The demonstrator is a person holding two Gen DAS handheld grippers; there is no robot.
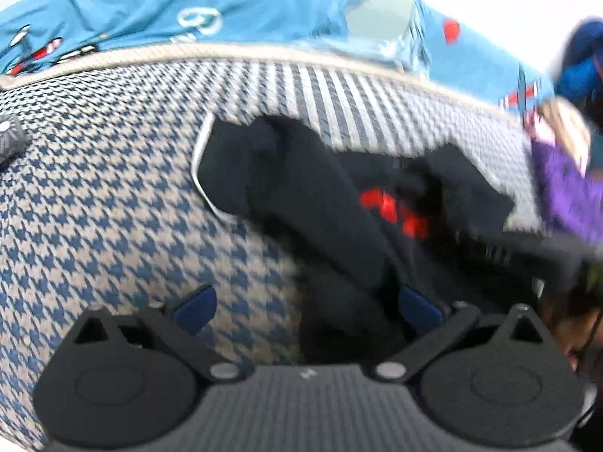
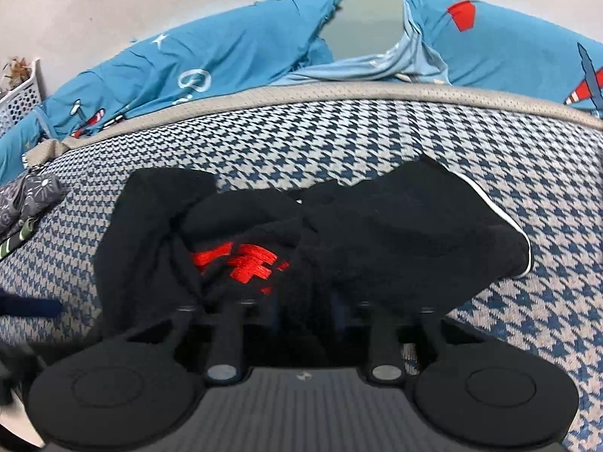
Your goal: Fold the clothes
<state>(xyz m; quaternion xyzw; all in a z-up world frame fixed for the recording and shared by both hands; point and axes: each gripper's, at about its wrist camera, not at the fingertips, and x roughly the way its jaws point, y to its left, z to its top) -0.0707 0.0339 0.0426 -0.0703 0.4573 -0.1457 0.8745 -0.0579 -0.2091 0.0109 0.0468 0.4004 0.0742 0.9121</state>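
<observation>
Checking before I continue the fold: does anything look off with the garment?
Yes. The black garment lies bunched, not flat, on the houndstooth cover: its red embroidery is half buried in folds, and one white-piped edge curls outward.

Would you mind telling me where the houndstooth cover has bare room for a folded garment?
Free: the houndstooth cover between the black garment and the grey piped edge, and right of the garment. Crowded: the left edge by the grey patterned cloth and the garment's middle.
</observation>
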